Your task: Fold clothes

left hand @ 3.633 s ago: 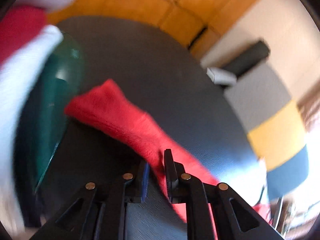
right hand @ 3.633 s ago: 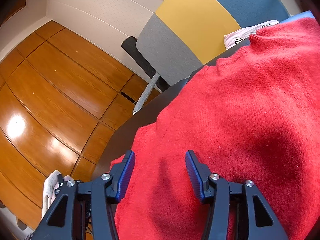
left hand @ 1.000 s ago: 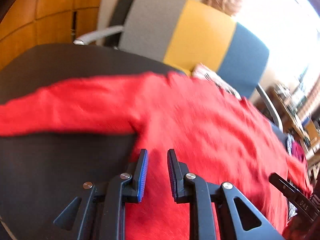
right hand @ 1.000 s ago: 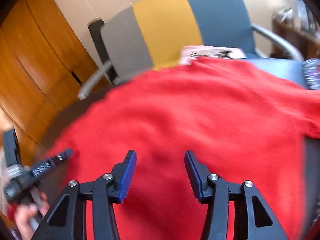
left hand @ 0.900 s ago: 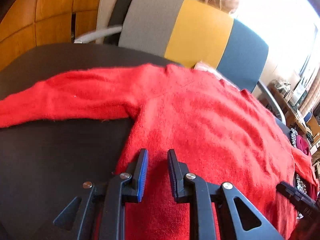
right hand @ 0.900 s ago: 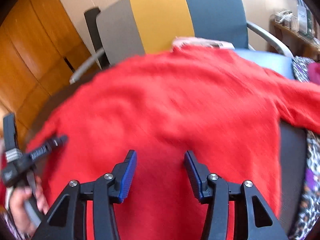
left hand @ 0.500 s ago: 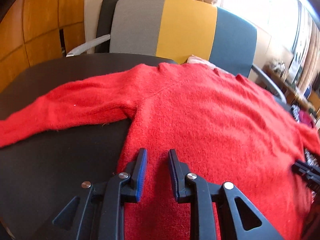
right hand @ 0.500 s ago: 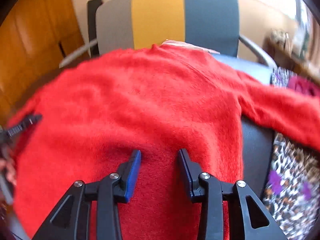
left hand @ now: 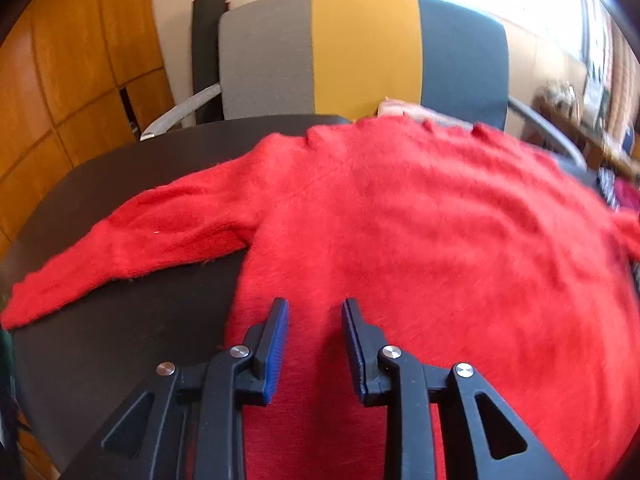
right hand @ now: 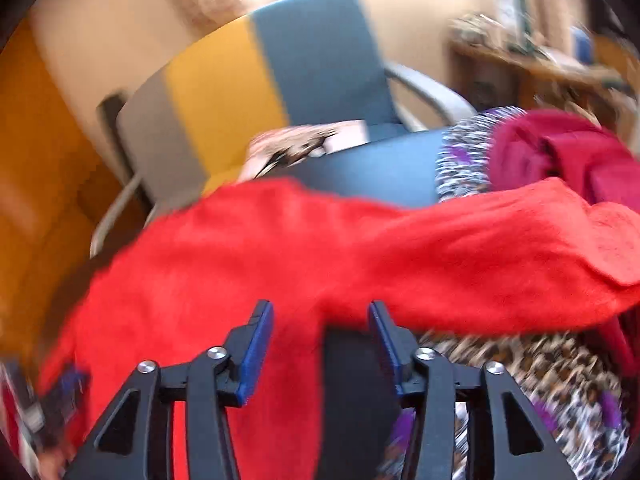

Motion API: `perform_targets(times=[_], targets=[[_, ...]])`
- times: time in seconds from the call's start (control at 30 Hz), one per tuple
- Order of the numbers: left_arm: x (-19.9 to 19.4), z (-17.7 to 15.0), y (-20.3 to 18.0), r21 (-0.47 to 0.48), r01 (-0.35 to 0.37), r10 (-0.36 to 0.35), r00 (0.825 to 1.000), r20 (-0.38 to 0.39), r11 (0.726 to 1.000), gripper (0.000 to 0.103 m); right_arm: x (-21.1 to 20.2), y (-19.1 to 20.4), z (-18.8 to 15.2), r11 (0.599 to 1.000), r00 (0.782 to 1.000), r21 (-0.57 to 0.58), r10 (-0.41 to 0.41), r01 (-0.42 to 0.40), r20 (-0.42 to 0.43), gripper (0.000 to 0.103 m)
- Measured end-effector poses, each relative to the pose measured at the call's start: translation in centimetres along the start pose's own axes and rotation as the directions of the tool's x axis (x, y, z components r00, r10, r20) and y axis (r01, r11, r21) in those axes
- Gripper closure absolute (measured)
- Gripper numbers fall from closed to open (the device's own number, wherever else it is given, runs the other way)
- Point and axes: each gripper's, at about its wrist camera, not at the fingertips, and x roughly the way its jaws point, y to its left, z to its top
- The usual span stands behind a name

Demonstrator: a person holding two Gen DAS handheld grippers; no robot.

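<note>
A fuzzy red sweater (left hand: 420, 232) lies spread flat on the dark round table (left hand: 120, 320), its left sleeve (left hand: 132, 236) stretched out to the left. My left gripper (left hand: 314, 322) hovers over the sweater's lower left body, jaws opening, nothing pinched between the blue pads. In the right wrist view the same sweater (right hand: 208, 280) shows its right sleeve (right hand: 500, 256) draped over other clothes. My right gripper (right hand: 322, 328) stands over the sweater's right armpit edge, jaws opening with only bare table between them. The left gripper shows blurred at the lower left of the right wrist view.
A grey, yellow and blue armchair (left hand: 360, 52) stands behind the table with a pale garment (right hand: 296, 144) on its seat. Leopard-print cloth (right hand: 540, 372) and a magenta garment (right hand: 568, 152) are piled at the right. Wooden panels (left hand: 72, 80) line the left wall.
My right gripper swung right from the sweater's body to its right side and sleeve, and its jaws widened. The left gripper shifted a little and its jaws spread slightly.
</note>
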Motion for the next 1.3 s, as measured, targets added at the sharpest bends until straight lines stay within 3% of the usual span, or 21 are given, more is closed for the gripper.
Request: perform_targets(times=[0.1,0.17,0.27,0.33,0.43,0.57,0.6,0.67,0.73,0.87,1.03,1.13,1.3], targets=[[1.1,0.8,-1.9,0.032,-0.018,0.019,1.000,-0.024,0.999,0.076,3.1,1.3,1.3,0.985,0.997,-0.157,-0.079,0.074,-0.024,0.052],[1.3,0.9,-2.4,0.058,-0.045,0.046,0.999,-0.018,0.997,0.076,6.3,1.2,1.3,0.971,0.983,-0.209,-0.145,0.119,-0.112,0.069],[1.6,0.8,-1.3,0.009,-0.007,0.007,1.000,-0.016,1.000,0.070,7.7,0.6,1.4,0.944,0.965,-0.262,-0.236,0.200,-0.115,0.069],[1.8,0.7,0.2,-0.066,0.054,-0.056,0.998,-0.022,0.996,0.067,7.8,-0.7,1.6,0.942,0.960,-0.231,-0.270,0.245,-0.081,0.066],[1.9,0.6,1.5,-0.127,0.124,-0.127,0.992,-0.018,0.984,0.067,7.3,-2.5,1.6,0.965,0.972,-0.140,-0.230,0.222,-0.040,0.065],[1.9,0.7,1.2,-0.112,0.112,-0.114,0.993,-0.018,0.987,0.067,5.1,-2.9,1.3,0.984,0.987,-0.102,-0.149,0.143,-0.053,0.059],[1.9,0.7,1.1,-0.105,0.104,-0.107,0.994,-0.019,0.989,0.067,3.6,-3.4,0.9,0.994,0.995,-0.041,-0.100,0.099,-0.023,0.056],[1.9,0.6,1.0,-0.103,0.102,-0.104,0.994,-0.020,0.989,0.067,0.9,-4.6,0.1,0.998,0.999,0.062,-0.035,0.032,0.038,0.039],[1.9,0.6,1.0,-0.104,0.102,-0.105,0.994,-0.020,0.989,0.067,-2.3,-6.8,-1.0,0.985,0.994,0.173,-0.014,-0.005,0.106,0.037],[1.9,0.6,1.2,-0.113,0.112,-0.115,0.993,-0.020,0.987,0.067,-7.5,-13.2,-2.7,0.921,0.981,0.389,-0.076,0.001,0.177,0.037],[1.7,0.3,1.2,-0.123,0.124,-0.127,0.992,-0.021,0.985,0.067,-11.3,-20.5,-5.3,0.771,0.972,0.637,-0.156,0.008,0.177,0.038],[1.7,0.3,1.3,-0.129,0.129,-0.133,0.991,-0.022,0.983,0.067,-11.7,-23.8,-6.1,0.683,0.966,0.730,-0.179,-0.017,0.189,0.039],[1.7,0.3,1.3,-0.135,0.137,-0.141,0.990,-0.022,0.981,0.067,-11.3,-26.1,-5.0,0.642,0.952,0.761,-0.172,-0.087,0.254,0.046]])
